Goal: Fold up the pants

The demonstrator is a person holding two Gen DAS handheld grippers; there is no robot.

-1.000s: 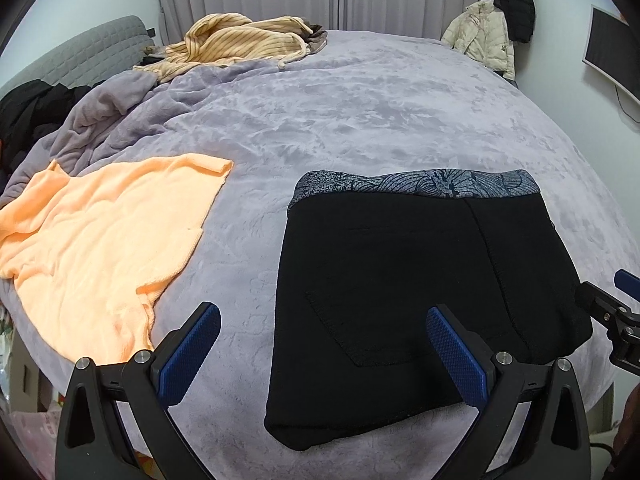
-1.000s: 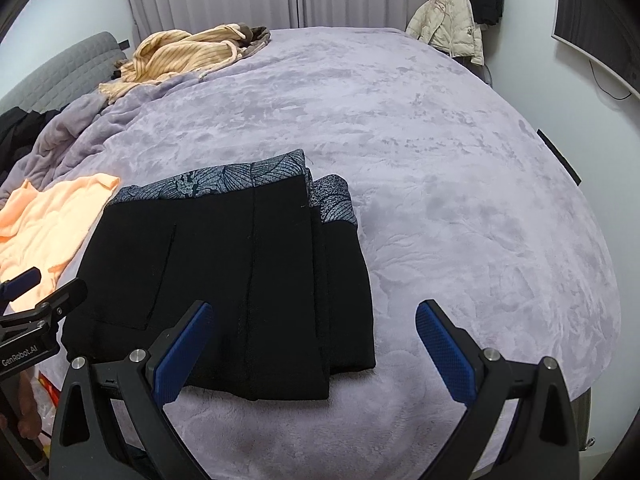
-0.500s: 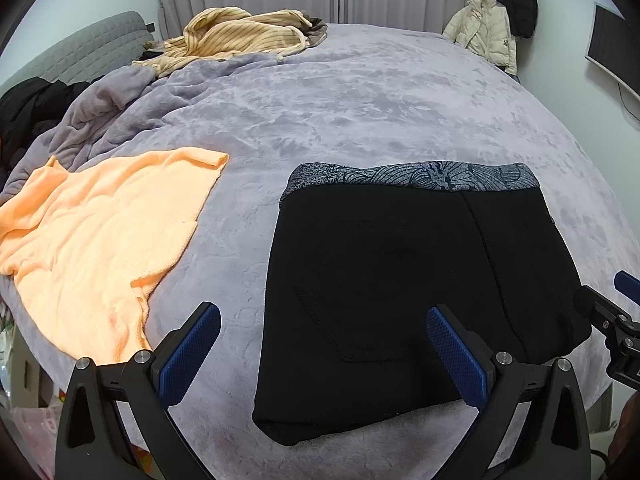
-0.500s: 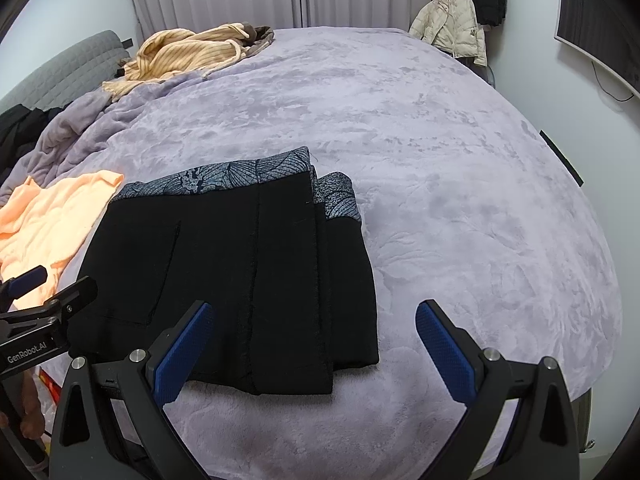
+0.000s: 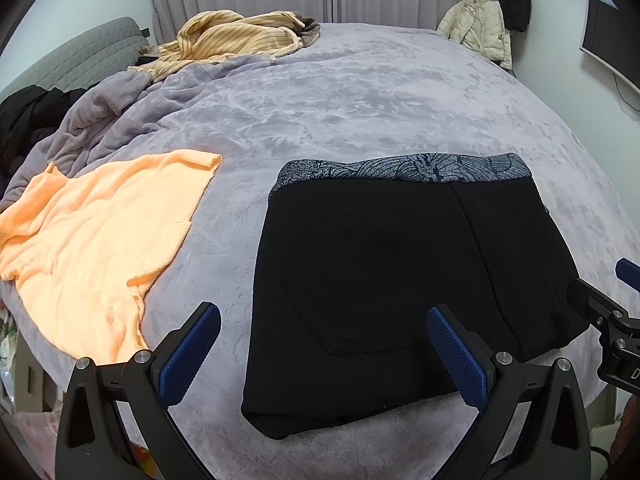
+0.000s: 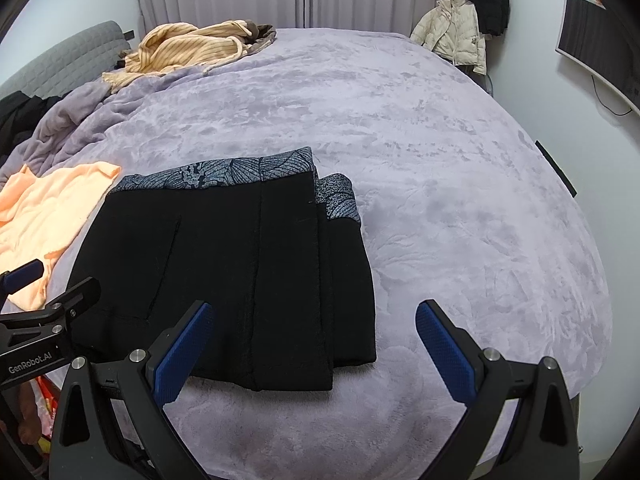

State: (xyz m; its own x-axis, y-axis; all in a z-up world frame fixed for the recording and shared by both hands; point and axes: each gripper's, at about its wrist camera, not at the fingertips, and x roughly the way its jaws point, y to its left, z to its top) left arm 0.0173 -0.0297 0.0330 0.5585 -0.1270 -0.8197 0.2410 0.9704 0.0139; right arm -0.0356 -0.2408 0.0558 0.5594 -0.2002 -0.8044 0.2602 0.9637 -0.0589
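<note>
The black pants (image 5: 384,276) lie folded in a compact rectangle near the front edge of the bed, with the patterned grey waistband (image 5: 404,168) on the far side. They also show in the right wrist view (image 6: 224,272), layered at their right edge. My left gripper (image 5: 324,344) is open and empty, held above the pants' near edge. My right gripper (image 6: 312,340) is open and empty, above the pants' near right corner. Each gripper shows at the edge of the other's view.
An orange top (image 5: 96,236) lies spread to the left of the pants. A striped yellow garment (image 5: 236,40) sits at the far end of the purple blanket (image 6: 440,160). Dark clothes (image 5: 24,120) lie far left. Jackets (image 6: 456,32) hang at the far right.
Both grippers have drawn back slightly towards the front of the bed and stayed open. The pants have not moved.
</note>
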